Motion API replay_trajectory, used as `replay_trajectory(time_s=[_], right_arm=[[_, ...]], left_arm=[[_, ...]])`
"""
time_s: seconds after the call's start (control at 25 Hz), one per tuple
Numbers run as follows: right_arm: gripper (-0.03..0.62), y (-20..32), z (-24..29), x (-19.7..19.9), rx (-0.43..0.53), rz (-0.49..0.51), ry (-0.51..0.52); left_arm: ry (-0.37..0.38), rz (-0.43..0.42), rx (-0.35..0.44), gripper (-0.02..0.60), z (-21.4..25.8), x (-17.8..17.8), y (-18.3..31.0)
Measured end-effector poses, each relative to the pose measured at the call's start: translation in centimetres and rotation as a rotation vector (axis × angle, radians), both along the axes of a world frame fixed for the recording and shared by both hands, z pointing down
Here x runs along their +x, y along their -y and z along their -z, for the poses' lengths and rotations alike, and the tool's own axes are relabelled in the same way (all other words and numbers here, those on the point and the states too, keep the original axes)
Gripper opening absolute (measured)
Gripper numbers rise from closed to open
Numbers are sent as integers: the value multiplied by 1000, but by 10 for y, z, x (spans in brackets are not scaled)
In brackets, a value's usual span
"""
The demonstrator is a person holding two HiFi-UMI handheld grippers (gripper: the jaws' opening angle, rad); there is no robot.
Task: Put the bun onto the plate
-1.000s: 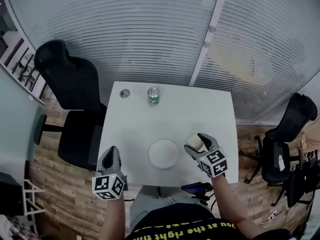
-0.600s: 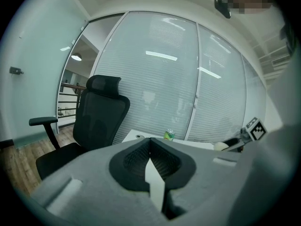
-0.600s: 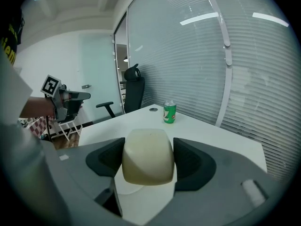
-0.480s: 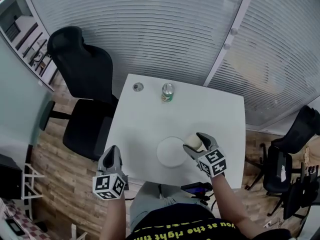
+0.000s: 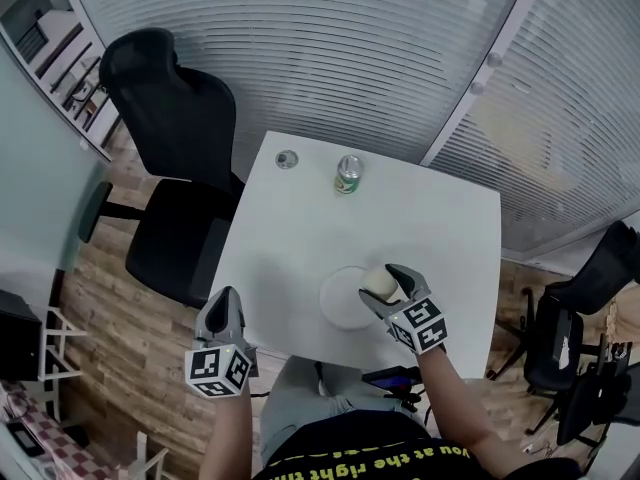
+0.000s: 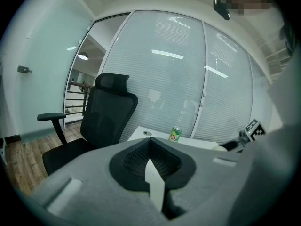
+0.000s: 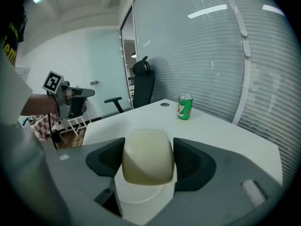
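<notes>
A pale bun sits squeezed between the jaws of my right gripper, which is shut on it. It hangs just over the right rim of the white round plate near the table's front edge. In the right gripper view the bun fills the gap between the dark pads, with the plate directly beneath it. My left gripper is held off the table's front left corner; its jaws meet with nothing between them.
On the white table, a green can stands at the back, with a small round grommet to its left. A black office chair stands left of the table, another chair at the right. Slatted glass walls lie behind.
My right gripper has carried the bun leftward, from beside the plate to over its right rim. The head view has shifted. The left gripper has stayed put.
</notes>
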State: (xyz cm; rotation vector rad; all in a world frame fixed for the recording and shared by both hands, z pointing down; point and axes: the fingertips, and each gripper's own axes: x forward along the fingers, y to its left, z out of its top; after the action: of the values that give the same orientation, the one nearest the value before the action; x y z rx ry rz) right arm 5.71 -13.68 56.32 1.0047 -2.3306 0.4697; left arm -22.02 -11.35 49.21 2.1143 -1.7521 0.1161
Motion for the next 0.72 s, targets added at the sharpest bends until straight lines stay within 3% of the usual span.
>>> replay_trajectory(time_s=[0.72], right_arm=[[330, -1, -42, -39, -65, 92, -18]], left_arm=[[-2, 13, -58, 0, -28, -5, -2]])
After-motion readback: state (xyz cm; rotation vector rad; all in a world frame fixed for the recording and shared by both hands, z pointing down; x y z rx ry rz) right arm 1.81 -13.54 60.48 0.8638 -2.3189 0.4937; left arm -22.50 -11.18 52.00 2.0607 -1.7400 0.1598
